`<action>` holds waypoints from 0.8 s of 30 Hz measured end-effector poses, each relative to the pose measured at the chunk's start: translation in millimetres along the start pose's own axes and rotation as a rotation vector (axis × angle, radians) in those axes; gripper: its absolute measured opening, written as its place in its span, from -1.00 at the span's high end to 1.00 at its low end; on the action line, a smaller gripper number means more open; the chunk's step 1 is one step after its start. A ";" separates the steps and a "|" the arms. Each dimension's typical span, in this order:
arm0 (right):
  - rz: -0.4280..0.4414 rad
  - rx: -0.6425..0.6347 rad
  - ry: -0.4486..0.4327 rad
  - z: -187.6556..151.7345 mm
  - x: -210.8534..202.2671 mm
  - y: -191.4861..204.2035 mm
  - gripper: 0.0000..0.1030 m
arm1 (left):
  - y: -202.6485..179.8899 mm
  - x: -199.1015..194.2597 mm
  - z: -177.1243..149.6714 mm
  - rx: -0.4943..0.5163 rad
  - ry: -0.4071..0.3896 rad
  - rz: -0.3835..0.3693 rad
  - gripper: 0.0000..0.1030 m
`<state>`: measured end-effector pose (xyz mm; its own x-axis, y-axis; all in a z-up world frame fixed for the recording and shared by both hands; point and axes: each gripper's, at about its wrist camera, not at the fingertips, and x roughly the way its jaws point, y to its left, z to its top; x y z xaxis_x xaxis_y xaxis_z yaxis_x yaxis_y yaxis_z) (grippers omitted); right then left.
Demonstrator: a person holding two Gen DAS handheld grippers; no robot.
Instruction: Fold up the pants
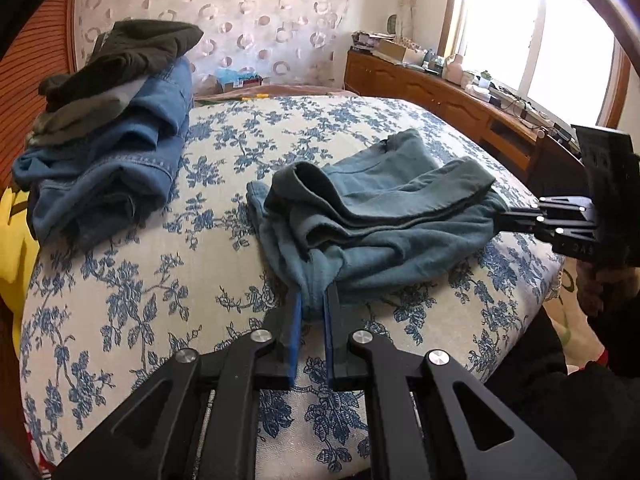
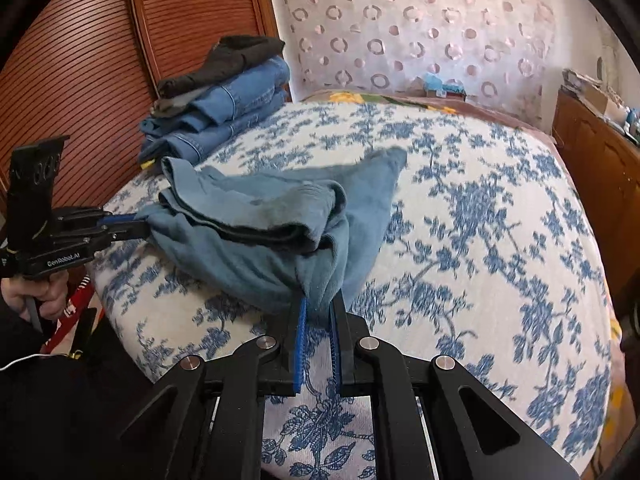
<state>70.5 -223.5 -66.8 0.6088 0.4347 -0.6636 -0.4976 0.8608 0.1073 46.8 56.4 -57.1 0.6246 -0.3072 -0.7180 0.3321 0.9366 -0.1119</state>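
Teal-blue pants [image 1: 372, 220] lie bunched in loose folds on the flowered bed cover [image 1: 152, 280], near its front edge. My left gripper [image 1: 314, 300] is shut on a gathered corner of the cloth between its blue pads. In the same view my right gripper [image 1: 502, 216] comes in from the right and pinches the pants' other end. The right wrist view shows the pants [image 2: 256, 232] lifted a little, my right gripper [image 2: 320, 308] shut on a pinched fold, and my left gripper [image 2: 142, 226] shut on the cloth's far left end.
A stack of folded jeans topped by dark clothes [image 1: 108, 136] sits at the back left of the bed, beside a slatted wooden panel [image 2: 80, 64]. A cluttered wooden dresser [image 1: 460, 96] runs along the right under a bright window. A person's hand [image 2: 44, 292] holds the left gripper's handle.
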 end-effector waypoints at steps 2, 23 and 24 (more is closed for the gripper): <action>0.006 0.009 0.004 -1.2 -0.8 -0.3 0.82 | 0.0 0.2 0.0 -0.002 0.000 0.002 0.75; -0.093 -0.025 -0.059 7.8 -18.4 17.0 0.39 | 4.5 2.7 11.4 0.013 -0.007 0.036 0.11; -0.096 -0.023 -0.059 8.8 -16.6 17.2 0.39 | 4.7 5.5 12.7 0.018 -0.001 0.040 0.12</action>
<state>57.3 -213.6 -47.4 0.6893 0.3664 -0.6249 -0.4494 0.8929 0.0279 60.8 56.9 -52.8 0.6380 -0.2702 -0.7211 0.3195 0.9449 -0.0714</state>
